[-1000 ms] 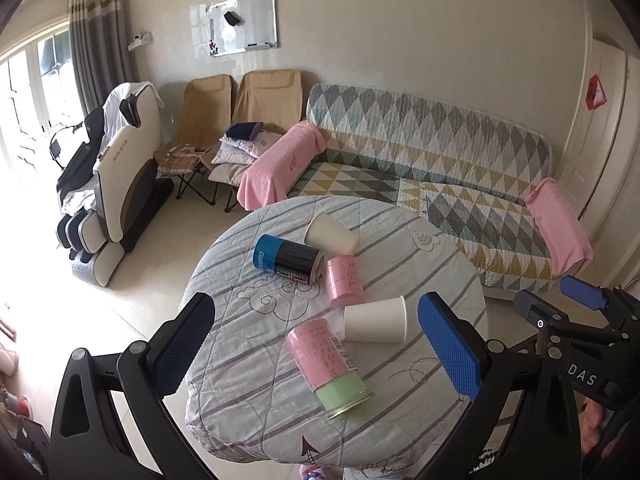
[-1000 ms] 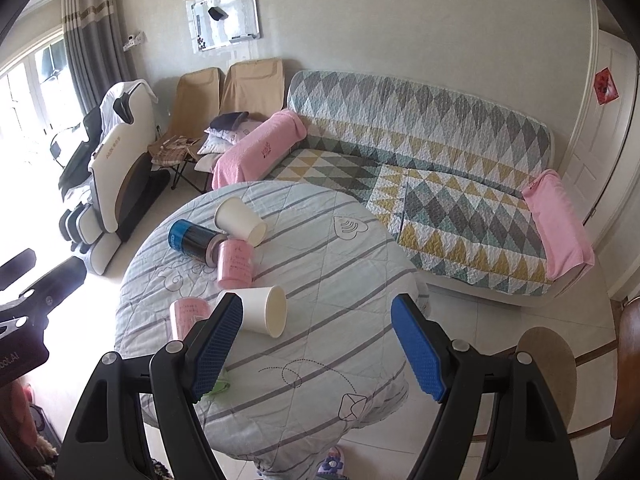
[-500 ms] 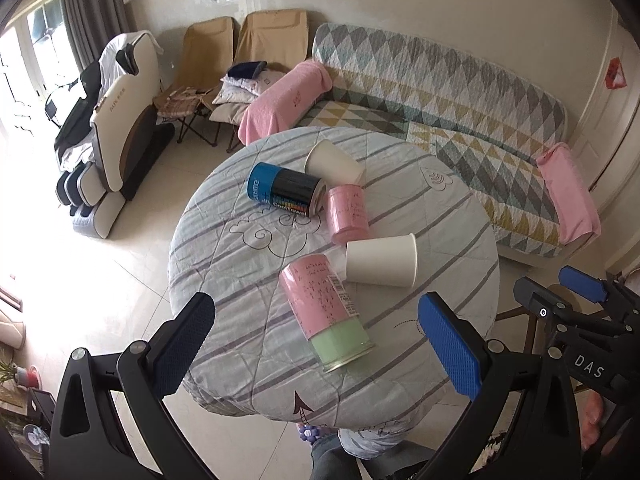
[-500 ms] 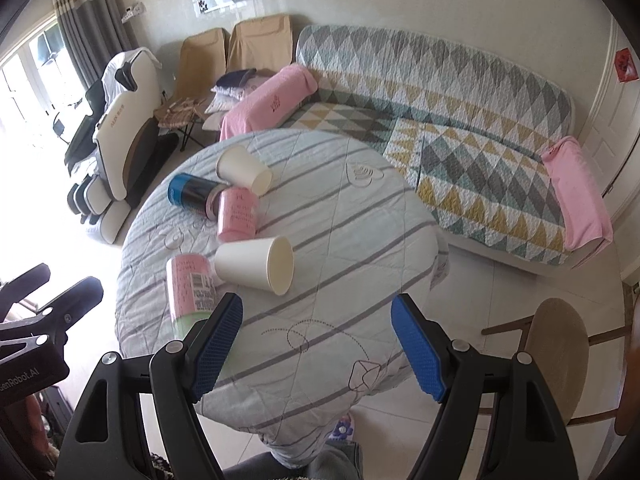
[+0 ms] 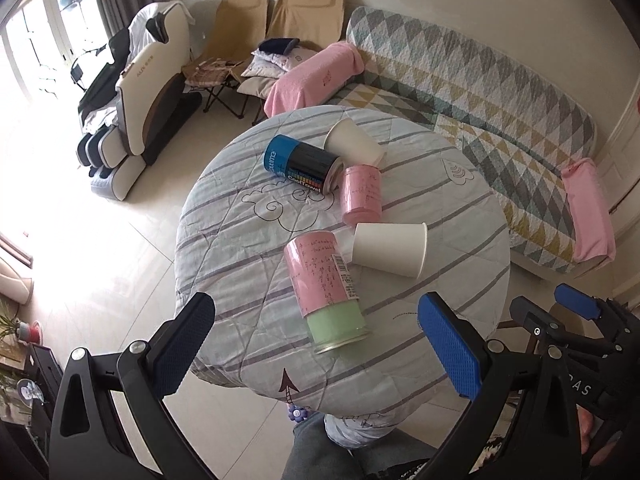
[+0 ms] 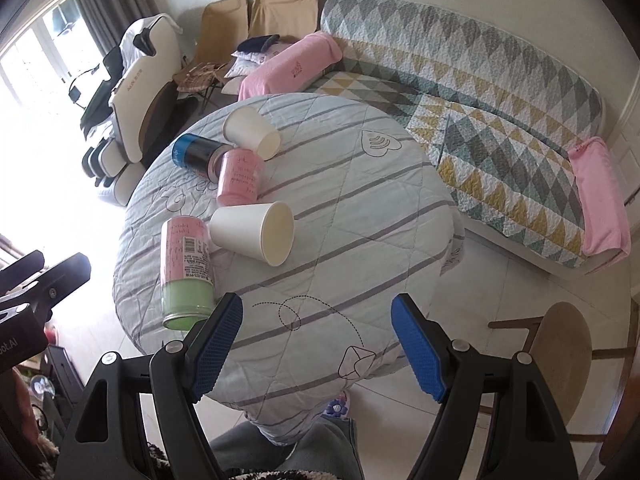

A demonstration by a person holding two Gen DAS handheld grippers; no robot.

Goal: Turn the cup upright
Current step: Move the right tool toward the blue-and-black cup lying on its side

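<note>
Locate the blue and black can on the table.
The blue and black can lies on its side at the table's far left, mouth touching the small pink can, a tipped white paper cup just behind it.

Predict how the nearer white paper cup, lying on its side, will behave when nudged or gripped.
The white paper cup lies on its tapered side, so it would probably roll in a curve. It looks thin and empty: likely light and easily crushed. The quilted tablecloth may slow its roll.

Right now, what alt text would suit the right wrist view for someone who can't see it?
Five cups lie tipped over on a round table with a striped quilted cover. The open right gripper hovers above its near edge, holding nothing; a patterned sofa stands behind.
</note>
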